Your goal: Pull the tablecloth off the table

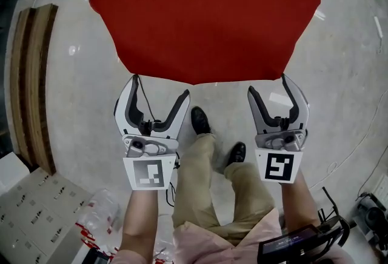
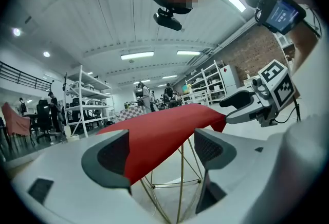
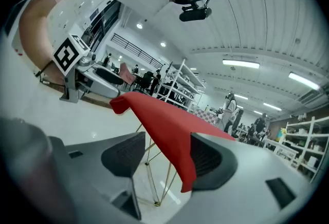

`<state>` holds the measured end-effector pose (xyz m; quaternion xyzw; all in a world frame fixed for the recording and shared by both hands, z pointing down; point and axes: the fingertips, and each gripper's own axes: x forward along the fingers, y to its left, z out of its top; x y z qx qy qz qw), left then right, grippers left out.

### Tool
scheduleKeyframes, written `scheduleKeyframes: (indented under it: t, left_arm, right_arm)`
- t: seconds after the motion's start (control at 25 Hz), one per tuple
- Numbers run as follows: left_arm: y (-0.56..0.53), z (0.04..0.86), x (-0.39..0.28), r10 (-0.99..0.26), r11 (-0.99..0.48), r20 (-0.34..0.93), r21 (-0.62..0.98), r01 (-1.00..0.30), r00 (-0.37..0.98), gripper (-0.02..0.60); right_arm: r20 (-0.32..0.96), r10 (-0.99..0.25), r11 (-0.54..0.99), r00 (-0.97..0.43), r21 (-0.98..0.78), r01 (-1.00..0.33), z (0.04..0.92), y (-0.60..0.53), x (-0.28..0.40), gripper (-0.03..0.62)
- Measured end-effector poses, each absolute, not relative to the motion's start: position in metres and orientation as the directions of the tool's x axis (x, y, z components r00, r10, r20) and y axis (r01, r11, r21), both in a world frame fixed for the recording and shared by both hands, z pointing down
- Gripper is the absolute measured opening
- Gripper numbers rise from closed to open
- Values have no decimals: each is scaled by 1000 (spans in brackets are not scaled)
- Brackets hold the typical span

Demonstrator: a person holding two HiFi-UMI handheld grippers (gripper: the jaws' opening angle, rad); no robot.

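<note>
A red tablecloth [image 1: 206, 14] covers a small table ahead of me; its near edge lies just beyond both grippers' tips. My left gripper [image 1: 160, 86] is open and points at the cloth's near-left edge with nothing between its pads. My right gripper [image 1: 267, 83] is open too, aimed at the near-right edge. In the left gripper view the tablecloth [image 2: 159, 133] shows through the open left gripper [image 2: 162, 151], above thin gold table legs [image 2: 180, 182]; the right gripper [image 2: 229, 112] hangs to the right. In the right gripper view a drooping corner of the tablecloth [image 3: 164, 120] shows between the open right gripper [image 3: 167, 153].
A long wooden bench [image 1: 33, 87] stands on the floor at the left. White boxes [image 1: 30, 208] and plastic bags [image 1: 100, 214] lie at the lower left. Cables [image 1: 364, 135] run over the concrete floor at the right. Shelving [image 2: 85, 99] and people stand far behind the table.
</note>
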<state>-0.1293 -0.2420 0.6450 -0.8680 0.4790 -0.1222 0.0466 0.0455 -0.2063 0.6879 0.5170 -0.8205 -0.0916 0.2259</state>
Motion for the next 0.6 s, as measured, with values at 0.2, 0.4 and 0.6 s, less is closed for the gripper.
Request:
scheduleKeyframes:
  t: [0.2,0.4,0.6]
  left_arm:
    - [-243,656,-134,-860,-510,152,-216,-833,487,370]
    - [-245,667,-138,-877,-481,135,-233,-845,461,370]
    - [-249,674,-139,-886,-464,127,-256,-848,446,370]
  right_arm:
    - [271,-902,431,-336,532,-729,697,-217,43,278]
    - [271,-905,425,-327,577,-698,702,-226,37,278]
    - [263,-909,417,-323,594,-689,699,-232,35,278]
